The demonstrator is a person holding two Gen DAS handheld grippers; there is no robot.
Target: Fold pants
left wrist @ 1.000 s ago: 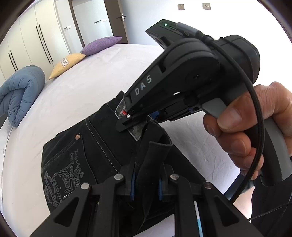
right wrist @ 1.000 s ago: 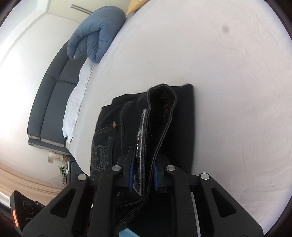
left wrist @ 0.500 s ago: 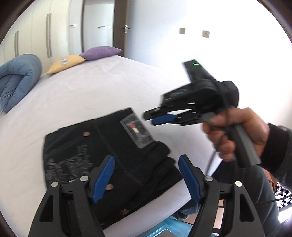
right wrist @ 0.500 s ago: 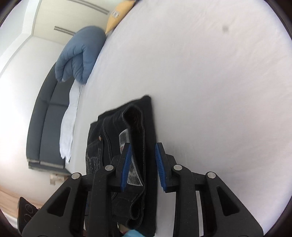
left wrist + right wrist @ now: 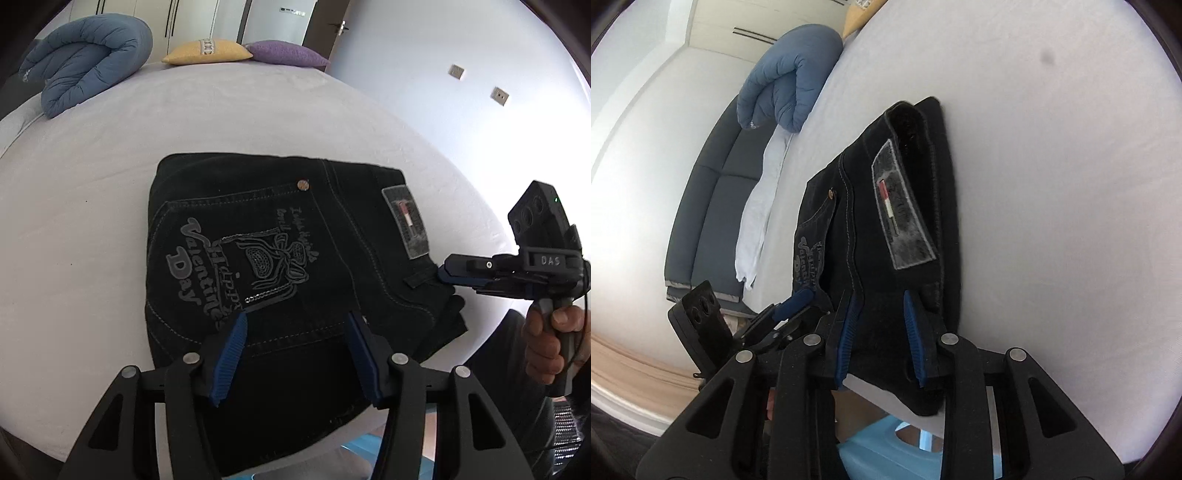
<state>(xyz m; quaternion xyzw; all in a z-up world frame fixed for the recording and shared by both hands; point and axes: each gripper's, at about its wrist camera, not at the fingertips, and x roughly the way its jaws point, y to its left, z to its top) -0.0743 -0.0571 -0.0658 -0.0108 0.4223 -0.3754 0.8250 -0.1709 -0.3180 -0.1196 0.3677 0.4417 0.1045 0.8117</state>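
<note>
Where the white bed sheet (image 5: pixel 92 229) runs to the near edge of the mattress, the folded black denim pants (image 5: pixel 280 258) lie flat, back pocket up, with pale "Valentine Day" lettering and a grey waistband patch (image 5: pixel 406 225) showing. The left gripper (image 5: pixel 295 354), black with blue ribbed pads, hangs over the near part of the pants; its jaws have just been closing a little yet stand well apart, and the cloth lies under them, not pinched between them. The right gripper (image 5: pixel 881 332), of the same make, points at the waistband corner; its blue pads stand a narrow way apart with the dark cloth showing in the gap, and whether they press on it cannot be told from either view. In the left wrist view the right gripper's tip sits at the pants' right-hand corner, just beside a belt loop, with the person's hand (image 5: pixel 550 343) on its grey handle. Nothing lies on top of the pants. Well apart, at the far side of the bed, rest a rolled blue quilted duvet (image 5: pixel 92 55), a yellow cushion (image 5: pixel 207 51) and a purple cushion (image 5: pixel 284 53), the two cushions touching. Beyond the bed stands a dark grey sofa (image 5: pixel 713 206) with a white cloth (image 5: pixel 757 210) hanging between it and the mattress. A light blue plastic stool (image 5: pixel 882 454) shows below the bed's edge.
</note>
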